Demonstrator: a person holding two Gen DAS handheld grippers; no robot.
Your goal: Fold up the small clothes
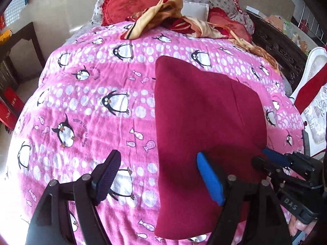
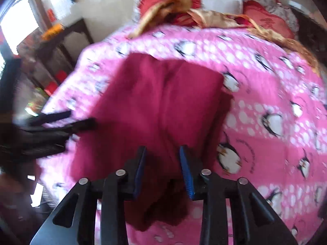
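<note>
Dark red garment [image 1: 204,110] flat on bed [image 1: 92,94], long axis running away from tongs. Left tongs [image 1: 161,175] spread, straddling its left edge. Right tongs [image 2: 163,169] narrowed over near hem, grip unclear; nearer

Right wrist view blurred throughout: penguin blanket [image 2: 265,94] smeared, prints soft. Near edge of dark red garment [image 2: 155,102] hidden behind right tool [image 2: 163,171]; whether pads pinch cloth, unclear. Left tool [image 2: 67,120] a dark streak at left edge, largely cut off. Left wrist view: garment's lower edge [image 1: 204,106] cut by frame bottom. Right tool [image 1: 271,159] partly cropped at right. Blanket lettering too small to read.
</note>
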